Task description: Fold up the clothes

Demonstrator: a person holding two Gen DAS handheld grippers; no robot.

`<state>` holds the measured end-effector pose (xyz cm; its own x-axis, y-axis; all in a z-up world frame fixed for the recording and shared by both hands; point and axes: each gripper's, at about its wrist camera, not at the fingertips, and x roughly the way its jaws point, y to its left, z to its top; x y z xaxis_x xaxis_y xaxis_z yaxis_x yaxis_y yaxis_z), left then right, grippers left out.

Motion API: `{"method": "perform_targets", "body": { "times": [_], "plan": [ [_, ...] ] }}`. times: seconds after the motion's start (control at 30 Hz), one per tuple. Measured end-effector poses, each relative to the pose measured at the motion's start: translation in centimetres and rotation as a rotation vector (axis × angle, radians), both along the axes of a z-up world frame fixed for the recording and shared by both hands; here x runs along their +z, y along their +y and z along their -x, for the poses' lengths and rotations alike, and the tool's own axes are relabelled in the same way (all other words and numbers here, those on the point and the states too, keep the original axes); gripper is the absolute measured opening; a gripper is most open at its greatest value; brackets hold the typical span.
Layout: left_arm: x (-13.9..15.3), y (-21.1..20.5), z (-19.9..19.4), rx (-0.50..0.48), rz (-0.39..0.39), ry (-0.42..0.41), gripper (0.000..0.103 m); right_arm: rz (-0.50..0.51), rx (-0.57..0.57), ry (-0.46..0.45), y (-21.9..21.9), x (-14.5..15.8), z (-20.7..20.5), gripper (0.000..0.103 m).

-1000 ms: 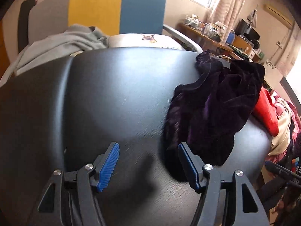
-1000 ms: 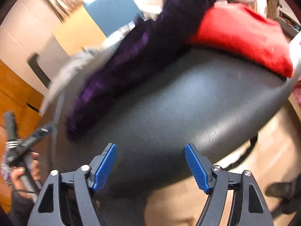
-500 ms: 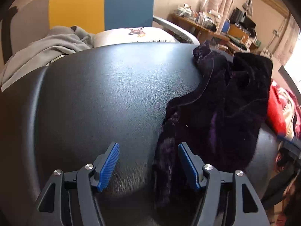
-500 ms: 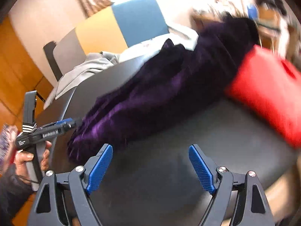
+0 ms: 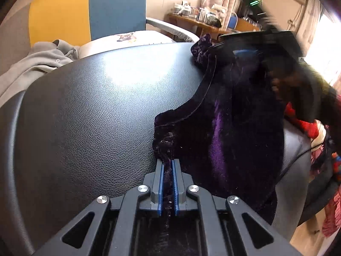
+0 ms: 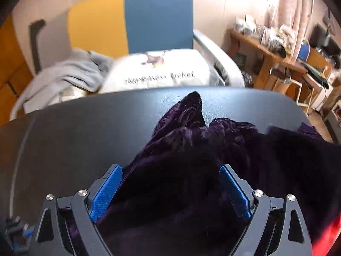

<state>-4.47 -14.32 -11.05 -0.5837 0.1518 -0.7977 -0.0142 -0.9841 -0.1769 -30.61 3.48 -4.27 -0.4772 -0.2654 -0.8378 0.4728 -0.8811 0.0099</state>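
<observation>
- Left tongs (image 5: 167, 183) have just closed and now pinch the near hem of the purple velvet garment (image 5: 230, 128), low in the frame's centre.
- Right tongs (image 6: 170, 192) have just been widening; they stand released, velvet bunched between them.
- Garment sprawls across the right half of the black surface (image 5: 85, 117).
- Grey clothing (image 5: 38, 64) sits at upper left.
</observation>
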Motion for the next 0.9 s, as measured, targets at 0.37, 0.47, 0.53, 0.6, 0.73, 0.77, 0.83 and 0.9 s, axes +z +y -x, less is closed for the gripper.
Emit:
{"method": "perform_targets", "body": {
  "times": [0.37, 0.47, 0.53, 0.6, 0.73, 0.77, 0.83, 0.9],
  "plan": [
    [0.2, -1.4, -2.7, 0.067, -0.160, 0.012, 0.004, 0.101, -0.079, -0.057, 0.4, -2.9, -4.2, 0.035],
    [1.1, -3.8, -6.7, 0.139, -0.233, 0.079, 0.004, 0.251, -0.094, -0.103, 1.1, -2.7, -7.9, 0.031],
    [2.4, -5.7, -10.1, 0.186, -0.273, 0.140, 0.004, 0.384, -0.093, -0.139, 1.6, -2.4, -10.8, 0.030],
    [4.2, -8.4, -13.9, 0.247, -0.278, 0.218, 0.004, 0.551, -0.081, -0.180, 2.1, -1.6, -13.6, 0.028],
    [8.9, -13.6, -21.4, 0.370, -0.261, 0.369, 0.004, 0.935, 0.045, -0.259, 1.9, 1.4, -19.4, 0.031],
    [9.9, -14.9, -23.2, 0.398, -0.248, 0.398, 0.004, 1.024, 0.109, -0.300, 1.5, 2.0, -20.8, 0.035],
    [11.9, -17.4, -26.7, 0.453, -0.221, 0.456, 0.004, 1.106, 0.226, -0.353, 0.5, 3.1, -23.6, 0.054],
    [13.1, -18.7, -30.7, 0.498, -0.136, 0.483, 0.004, 1.011, 0.282, -0.318, -0.7, 4.2, -26.4, 0.067]
  ]
}}
